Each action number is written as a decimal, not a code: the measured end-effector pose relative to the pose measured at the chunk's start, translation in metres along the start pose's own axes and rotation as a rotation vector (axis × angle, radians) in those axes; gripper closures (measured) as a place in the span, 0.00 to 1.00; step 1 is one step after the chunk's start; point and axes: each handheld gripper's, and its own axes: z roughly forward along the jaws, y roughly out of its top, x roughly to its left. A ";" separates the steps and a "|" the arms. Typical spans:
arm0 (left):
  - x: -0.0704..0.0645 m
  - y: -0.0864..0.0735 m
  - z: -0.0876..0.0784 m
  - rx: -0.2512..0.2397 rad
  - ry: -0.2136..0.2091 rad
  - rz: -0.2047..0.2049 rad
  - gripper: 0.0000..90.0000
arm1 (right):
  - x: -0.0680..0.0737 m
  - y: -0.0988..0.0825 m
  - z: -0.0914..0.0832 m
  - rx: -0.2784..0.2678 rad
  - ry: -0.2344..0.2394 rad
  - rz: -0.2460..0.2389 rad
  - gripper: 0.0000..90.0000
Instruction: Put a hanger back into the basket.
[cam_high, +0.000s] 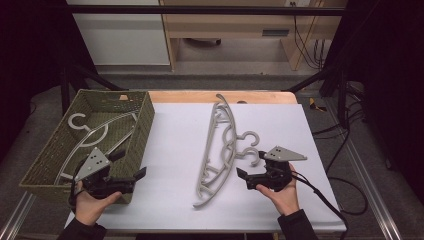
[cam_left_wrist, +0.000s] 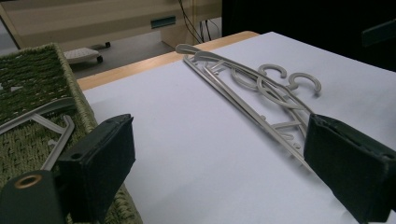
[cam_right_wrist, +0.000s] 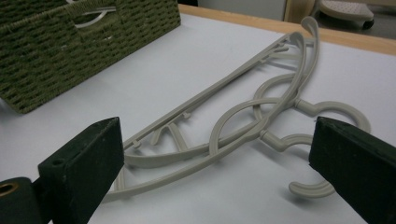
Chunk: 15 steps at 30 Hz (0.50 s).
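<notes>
Two grey plastic hangers (cam_high: 220, 145) lie stacked on the white tabletop (cam_high: 170, 165), their hooks toward the right. A third grey hanger (cam_high: 92, 132) rests inside the green woven basket (cam_high: 146, 117) at the left. My left gripper (cam_high: 129, 165) hovers open by the basket's near right corner, nothing between its jaws. My right gripper (cam_high: 251, 164) is open just right of the stacked hangers, near their hooks. The left gripper view looks past the open gripper (cam_left_wrist: 224, 154) at the hangers (cam_left_wrist: 261, 88) and the basket (cam_left_wrist: 28, 70). In the right gripper view the hangers (cam_right_wrist: 243, 112) lie between the open gripper's (cam_right_wrist: 219, 158) jaws.
A wooden strip (cam_high: 225, 96) edges the table's far side. Beyond it stand a white cabinet (cam_high: 125, 35) and a wooden desk (cam_high: 235, 25). Cables (cam_high: 345, 165) trail on the floor at the right. Dark frame bars (cam_high: 200, 9) cross the top.
</notes>
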 end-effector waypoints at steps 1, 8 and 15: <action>0.000 0.000 0.000 -0.001 0.001 -0.002 0.09 | 0.000 -0.001 0.003 0.011 -0.001 -0.003 0.04; 0.000 -0.001 0.000 0.001 0.006 0.003 0.09 | 0.005 -0.006 0.020 0.054 -0.020 0.014 0.07; 0.004 0.000 -0.003 -0.008 0.011 -0.001 0.09 | 0.013 -0.007 0.040 0.103 -0.032 0.006 0.09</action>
